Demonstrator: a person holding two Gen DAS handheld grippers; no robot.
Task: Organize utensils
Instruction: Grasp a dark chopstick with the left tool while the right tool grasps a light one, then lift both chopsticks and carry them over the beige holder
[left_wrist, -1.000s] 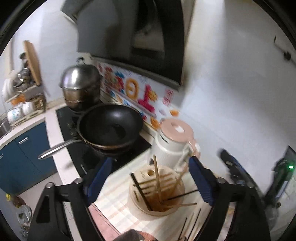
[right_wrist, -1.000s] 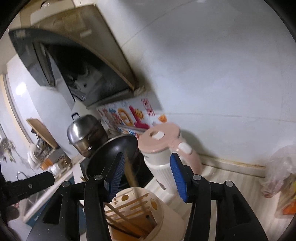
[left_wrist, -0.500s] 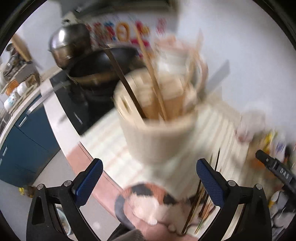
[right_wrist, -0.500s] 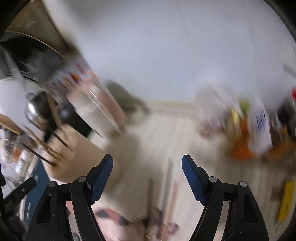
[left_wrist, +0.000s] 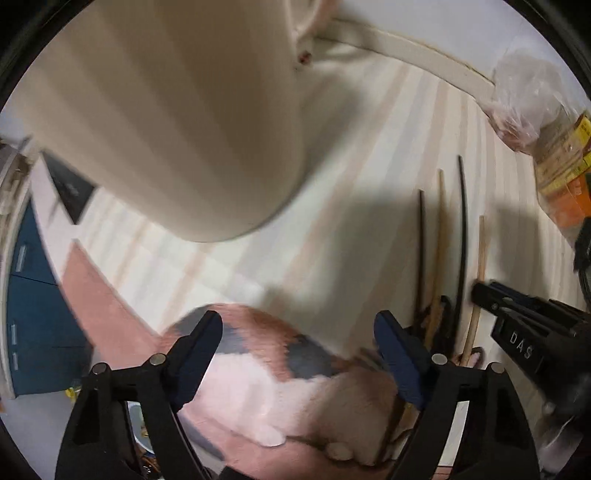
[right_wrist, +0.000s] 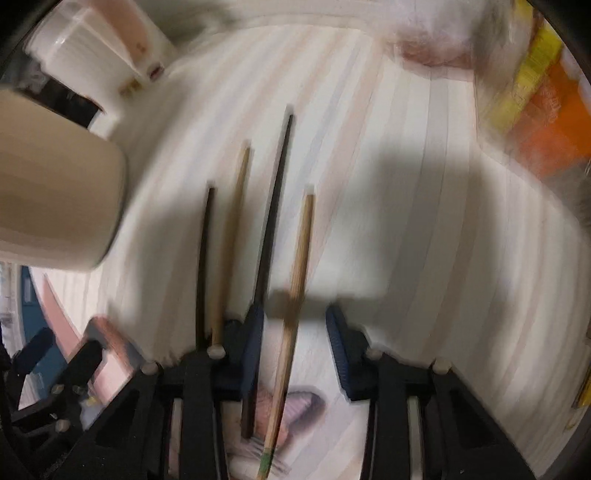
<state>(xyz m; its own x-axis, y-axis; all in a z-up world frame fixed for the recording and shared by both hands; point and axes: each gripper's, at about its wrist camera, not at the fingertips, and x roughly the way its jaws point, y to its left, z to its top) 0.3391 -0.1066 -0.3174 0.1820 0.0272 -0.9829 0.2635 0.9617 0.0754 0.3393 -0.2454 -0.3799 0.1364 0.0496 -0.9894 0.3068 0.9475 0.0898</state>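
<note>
Both grippers now point down at the striped counter (right_wrist: 424, 184), where a sec ago they faced the wall, the wok and the slotted top of the beige utensil holder (left_wrist: 177, 122) — a drop from holder to pickup spot.

Right gripper (right_wrist: 293, 325) hangs over four loose chopsticks lying side by side near the counter's front edge. Its jaws are closing around the light wooden chopstick (right_wrist: 299, 280), which runs between the blue pads; pads appear not yet pressing on it, though blur makes that hard to call. The long black chopstick (right_wrist: 271, 206) passes just beside the left pad, w/ a second wooden one (right_wrist: 231, 229) and a shorter black one (right_wrist: 205, 251) further left.

Left gripper (left_wrist: 297, 332) stands wide, jaws narrowing, nothing between them but a patterned cloth or mat (left_wrist: 258, 362) at the front edge.

Holder stands upright toward the counter's left end, well apart from the sticks. Judged: one stick about to be gripped, four left to stow.
</note>
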